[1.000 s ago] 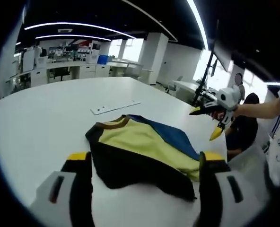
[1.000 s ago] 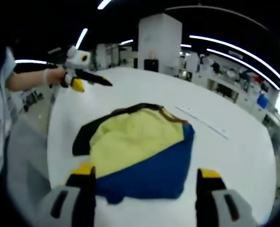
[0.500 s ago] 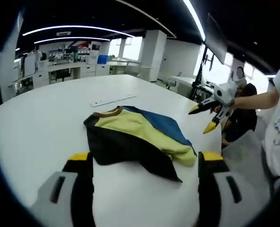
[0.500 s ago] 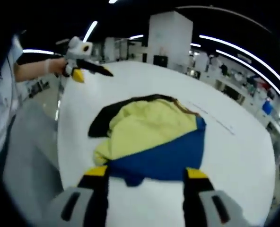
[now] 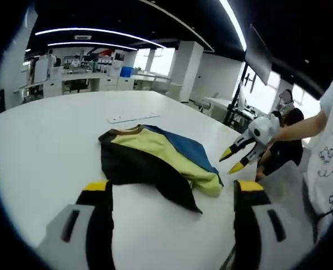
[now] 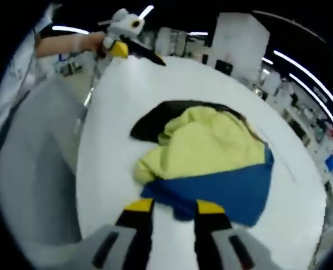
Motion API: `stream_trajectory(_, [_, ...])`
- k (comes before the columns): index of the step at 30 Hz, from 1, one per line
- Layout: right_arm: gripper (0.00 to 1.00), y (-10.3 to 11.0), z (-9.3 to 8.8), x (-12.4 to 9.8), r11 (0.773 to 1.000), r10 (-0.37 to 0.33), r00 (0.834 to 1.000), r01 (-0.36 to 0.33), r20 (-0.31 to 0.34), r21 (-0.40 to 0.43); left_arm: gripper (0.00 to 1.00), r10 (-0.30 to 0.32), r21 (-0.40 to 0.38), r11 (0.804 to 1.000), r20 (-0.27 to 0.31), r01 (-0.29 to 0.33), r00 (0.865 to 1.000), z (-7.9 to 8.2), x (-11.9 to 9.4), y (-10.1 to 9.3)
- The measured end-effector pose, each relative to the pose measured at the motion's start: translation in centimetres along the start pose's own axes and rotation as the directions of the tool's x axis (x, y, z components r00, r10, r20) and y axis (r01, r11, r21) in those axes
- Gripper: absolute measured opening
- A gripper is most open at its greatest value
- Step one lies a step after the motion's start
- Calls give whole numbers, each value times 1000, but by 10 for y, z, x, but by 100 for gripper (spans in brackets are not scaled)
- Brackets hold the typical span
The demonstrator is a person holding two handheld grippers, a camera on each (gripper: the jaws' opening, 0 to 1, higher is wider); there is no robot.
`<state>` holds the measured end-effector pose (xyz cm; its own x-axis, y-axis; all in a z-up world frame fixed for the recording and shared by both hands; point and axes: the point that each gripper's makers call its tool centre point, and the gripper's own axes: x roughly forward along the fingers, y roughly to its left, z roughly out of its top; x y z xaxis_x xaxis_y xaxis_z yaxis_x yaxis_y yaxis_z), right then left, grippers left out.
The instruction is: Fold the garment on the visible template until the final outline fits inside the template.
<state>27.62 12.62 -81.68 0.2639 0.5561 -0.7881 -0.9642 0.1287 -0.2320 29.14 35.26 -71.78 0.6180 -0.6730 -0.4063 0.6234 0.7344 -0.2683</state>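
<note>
A garment point(image 5: 149, 154) in black, yellow and blue with a brown collar lies loosely folded on the white table point(image 5: 43, 146). My left gripper point(image 5: 172, 187) is open wide, hovering short of the black side with nothing between its jaws. From the right, a hand holds my right gripper point(image 5: 229, 161) low by the yellow fold, its yellow tips a little apart. In the right gripper view the garment point(image 6: 211, 146) lies just ahead. There my right gripper point(image 6: 175, 206) has narrow jaws flanking the blue hem, with a gap still showing. The left gripper point(image 6: 141, 55) hangs at the far table edge.
A white strip point(image 5: 134, 117) lies on the table beyond the garment. The table edge and grey floor point(image 6: 37, 169) are close on the person's side. A person's white shirt point(image 5: 329, 152) is at the right. Desks and pillars stand far behind.
My right gripper has dropped close to the garment's blue hem and its jaws have narrowed a lot. The left gripper stays wide open and has drawn back slightly.
</note>
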Motion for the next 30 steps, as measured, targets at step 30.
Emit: stream_trajectory(30, [0,-44,32,-8,991,-40,999,42,14,-127,80,11,-99,995,10,-10,1000,-21,-11,-5])
